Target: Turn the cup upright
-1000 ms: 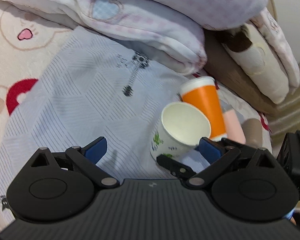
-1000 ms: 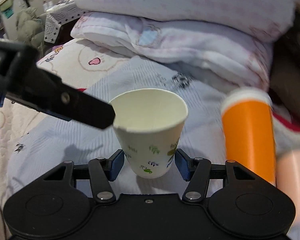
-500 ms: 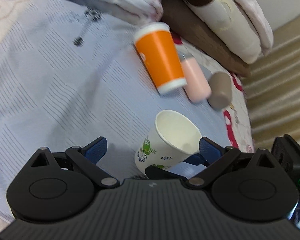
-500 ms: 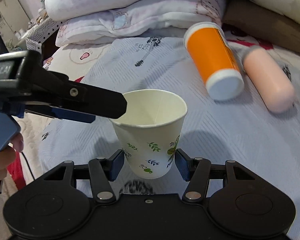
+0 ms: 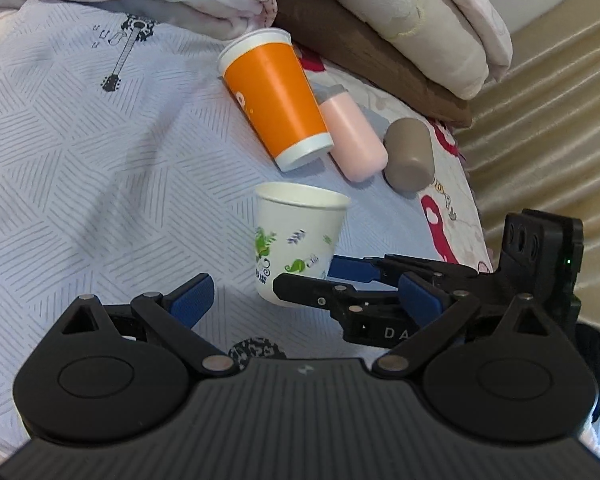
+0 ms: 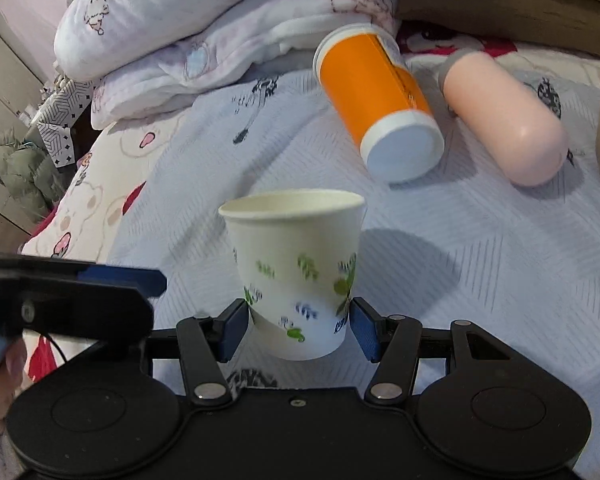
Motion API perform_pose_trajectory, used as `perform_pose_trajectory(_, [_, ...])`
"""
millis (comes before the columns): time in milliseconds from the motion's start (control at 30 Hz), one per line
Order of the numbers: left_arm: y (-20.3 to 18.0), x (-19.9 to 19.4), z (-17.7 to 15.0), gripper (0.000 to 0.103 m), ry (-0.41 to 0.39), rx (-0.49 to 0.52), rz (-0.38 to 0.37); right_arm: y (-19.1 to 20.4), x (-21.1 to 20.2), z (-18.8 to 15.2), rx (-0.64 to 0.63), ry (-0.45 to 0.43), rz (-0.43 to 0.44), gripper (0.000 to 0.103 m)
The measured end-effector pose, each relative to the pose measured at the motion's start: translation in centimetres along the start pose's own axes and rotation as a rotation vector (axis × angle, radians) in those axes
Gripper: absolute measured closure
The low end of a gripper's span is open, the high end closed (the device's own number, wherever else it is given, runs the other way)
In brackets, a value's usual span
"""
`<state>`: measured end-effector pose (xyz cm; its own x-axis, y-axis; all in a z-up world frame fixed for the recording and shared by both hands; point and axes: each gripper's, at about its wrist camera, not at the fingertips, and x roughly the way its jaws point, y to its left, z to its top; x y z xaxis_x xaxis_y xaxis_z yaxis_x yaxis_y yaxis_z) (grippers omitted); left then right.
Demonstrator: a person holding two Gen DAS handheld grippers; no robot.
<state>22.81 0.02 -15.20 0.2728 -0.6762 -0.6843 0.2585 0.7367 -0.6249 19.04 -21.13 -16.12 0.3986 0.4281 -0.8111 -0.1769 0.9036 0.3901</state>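
Near the bed's right edge, the white paper cup printed with green leaves (image 6: 300, 276) stands mouth up, the right gripper's (image 6: 298, 330) jaws clamped on its lower wall. Open grey bedsheet (image 5: 80, 168) lies to its left. Its base is hidden. The left gripper (image 5: 304, 302) has jaws apart, holding nothing. Behind lie an orange paper cup (image 5: 274, 98), pink bottle (image 5: 352, 138) and brown tumbler (image 5: 408, 154), on their sides.

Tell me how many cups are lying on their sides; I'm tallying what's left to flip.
3: the orange cup near the pillows, the pink cup touching it, and the brown cup beyond. The paper cup is upright in the right gripper. Others may lie out of view.
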Motion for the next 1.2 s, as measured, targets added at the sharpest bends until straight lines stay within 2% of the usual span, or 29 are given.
perform_pose_trajectory(133, [0.7, 0.8, 0.6, 0.005, -0.016, -0.031, -0.013, -0.2, 0.2, 0.4, -0.011, -0.02, 0.009, 0.042])
perform_pose_trajectory(333, [1.5, 3.3, 1.3, 0.016, -0.005, -0.078, -0.025, -0.3, 0.1, 0.2, 0.008, -0.017, 0.045, 0.042])
perform_pose_trajectory(400, [1.4, 4.1, 1.1, 0.028, 0.015, -0.071, 0.01, -0.3, 0.2, 0.2, 0.016, -0.01, 0.055, 0.042])
perform_pose_trajectory(433, [1.4, 4.4, 1.1, 0.03, 0.022, -0.069, 0.026, -0.3, 0.3, 0.2, 0.022, 0.0, 0.064, 0.042])
perform_pose_trajectory(567, [2.0, 5.1, 0.9, 0.049, 0.043, -0.073, 0.059, -0.1, 0.7, -0.1, 0.024, 0.028, 0.07, 0.041])
perform_pose_trajectory(633, [2.5, 5.3, 1.0, 0.05, 0.061, -0.09, 0.045, 0.0, 0.9, 0.2, 0.001, 0.057, 0.08, 0.037])
perform_pose_trajectory(667, [2.6, 5.4, 1.0, 0.05, 0.066, -0.096, 0.04, 0.1, 1.2, 0.6, -0.023, 0.095, 0.09, 0.031])
perform_pose_trajectory(733, [2.8, 5.4, 1.2, 0.05, 0.078, -0.091, 0.036, 0.8, 1.7, 1.5, -0.104, 0.144, 0.097, 0.027])
perform_pose_trajectory(833, [3.1, 5.4, 1.4, 0.051, 0.095, -0.091, 0.022, 1.8, 2.2, 2.5, -0.23, 0.153, 0.038, 0.026])
perform_pose_trajectory(900, [3.5, 5.4, 1.5, 0.047, 0.093, -0.102, 0.005, 2.0, 2.8, 3.1, -0.293, 0.159, 0.032, 0.023])
perform_pose_trajectory(1000, [3.9, 5.6, 1.8, 0.047, 0.1, -0.105, -0.006, 1.2, 3.7, 3.6, -0.27, 0.159, 0.081, 0.023])
perform_pose_trajectory(1067, [3.9, 6.0, 2.1, 0.045, 0.105, -0.096, -0.006, 0.7, 3.8, 3.5, -0.245, 0.14, 0.098, 0.028])
perform_pose_trajectory(1133, [3.8, 6.2, 2.3, 0.041, 0.099, -0.081, -0.002, 0.6, 3.5, 3.3, -0.249, 0.114, 0.109, 0.028])
perform_pose_trajectory(1200, [3.1, 5.7, 2.2, 0.04, 0.033, -0.032, 0.017, 0.9, 3.2, 3.1, -0.262, 0.088, 0.102, 0.029])
